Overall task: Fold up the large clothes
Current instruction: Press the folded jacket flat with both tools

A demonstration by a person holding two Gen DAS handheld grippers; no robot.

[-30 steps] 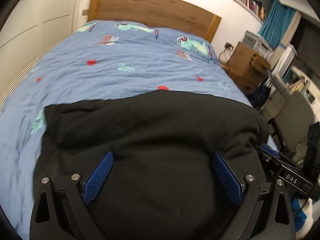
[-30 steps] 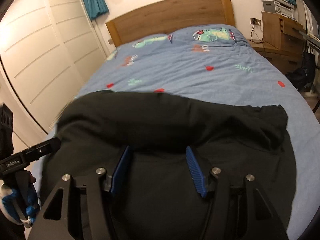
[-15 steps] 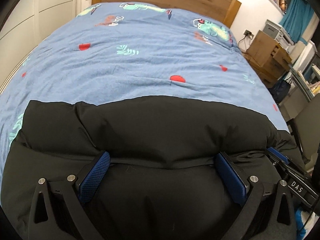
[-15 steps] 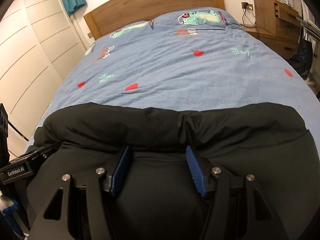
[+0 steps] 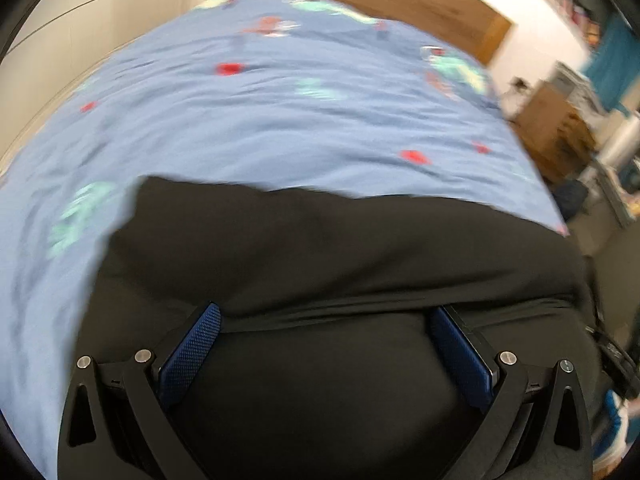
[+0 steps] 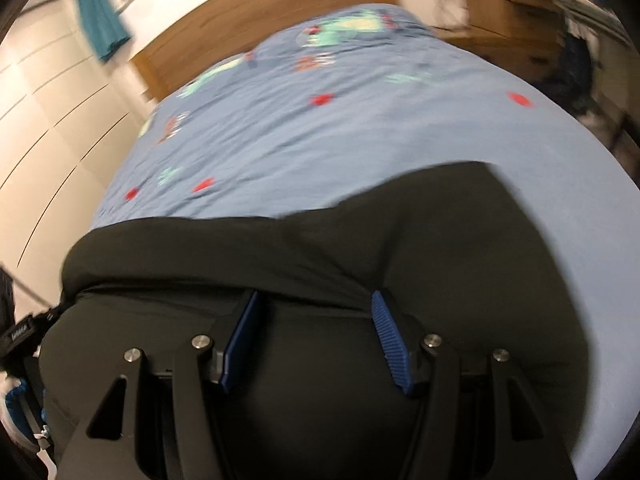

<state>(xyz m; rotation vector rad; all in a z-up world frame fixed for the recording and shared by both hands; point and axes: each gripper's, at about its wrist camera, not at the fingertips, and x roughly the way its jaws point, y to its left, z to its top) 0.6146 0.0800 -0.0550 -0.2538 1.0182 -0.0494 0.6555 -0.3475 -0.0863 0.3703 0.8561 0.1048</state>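
Observation:
A large black garment (image 5: 320,248) lies over the near end of a bed with a blue patterned duvet (image 5: 280,120). My left gripper (image 5: 326,316) stands wide open. Black cloth fills the gap and a rolled fold crosses its fingertips. In the right wrist view the same garment (image 6: 440,240) bulges up between the blue pads of my right gripper (image 6: 316,300), which is partly closed on a thick bunch of it. The fold hides both sets of fingertips. Each view is blurred by motion.
The duvet (image 6: 360,140) runs back to a wooden headboard (image 6: 260,24). White wardrobe doors (image 6: 48,140) line the left side. A wooden bedside cabinet (image 5: 556,128) and clutter stand to the right. Part of the other gripper's body (image 6: 24,332) shows at the left edge.
Both grippers have moved forward and sunk toward the bed, rolling a little, with the fold of black cloth staying at their fingertips. The jaw widths look unchanged.

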